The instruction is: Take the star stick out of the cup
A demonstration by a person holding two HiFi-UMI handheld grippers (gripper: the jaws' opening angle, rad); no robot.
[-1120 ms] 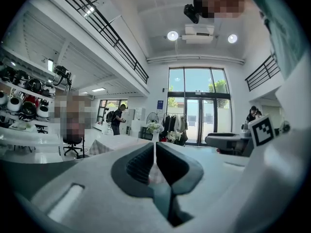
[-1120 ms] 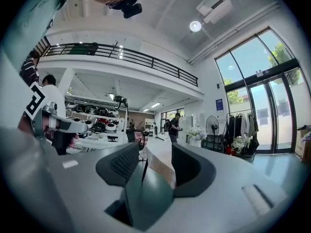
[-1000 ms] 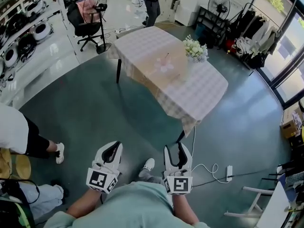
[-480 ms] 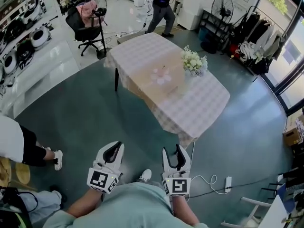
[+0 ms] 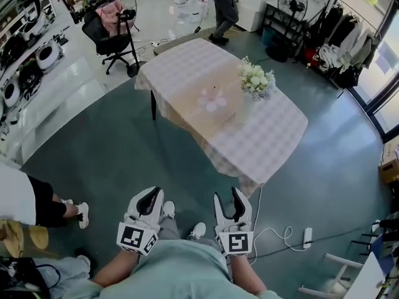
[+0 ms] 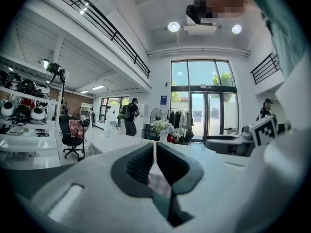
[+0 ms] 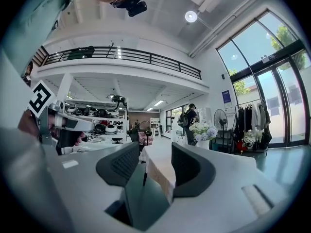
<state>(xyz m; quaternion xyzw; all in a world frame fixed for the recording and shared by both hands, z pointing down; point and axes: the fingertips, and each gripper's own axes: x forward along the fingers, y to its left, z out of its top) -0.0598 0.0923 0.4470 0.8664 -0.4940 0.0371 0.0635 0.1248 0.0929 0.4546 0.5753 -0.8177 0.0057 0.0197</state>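
Head view, tools: the left tool point(image 5: 149, 195), white with a black-and-white marker cube, and the matching right tool point(image 5: 227, 198) are both held low and close to the person's body, above the dark green floor point(image 5: 124, 148).
Head view, desk: a rectangular desk under a pale checked cloth point(image 5: 274, 136) stands well apart from both tools, farther into the room.
Head view, task's thing: a small pale pink object point(image 5: 213, 98) sits near the middle of the desk. It is probably the cup with the star stick, but it is too small to tell either one apart.
Head view, other things: a bunch of white flowers in a vase point(image 5: 255, 78) stands just right of the pink object. A black office chair point(image 5: 112, 27) is far left.
Left gripper view: the left tool point(image 6: 154, 152) has its jaws pressed together, with only a hairline slit and nothing in it. The desk point(image 6: 112, 141) and the flowers point(image 6: 163, 126) lie far ahead.
Right gripper view: the right tool point(image 7: 155, 152) has its jaws spread and holds nothing. The desk's near corner point(image 7: 160, 174) shows through the gap, far off, with the flowers point(image 7: 201, 130) to its right.
Step in hand: the approach, as I judge it. Nothing is gripped and the stick is not yet out.
Next move calls for: closing on the desk, then bringing the spread right tool over the pink object to pinch the stick. The left tool would have to part its jaws before it could steady the cup.
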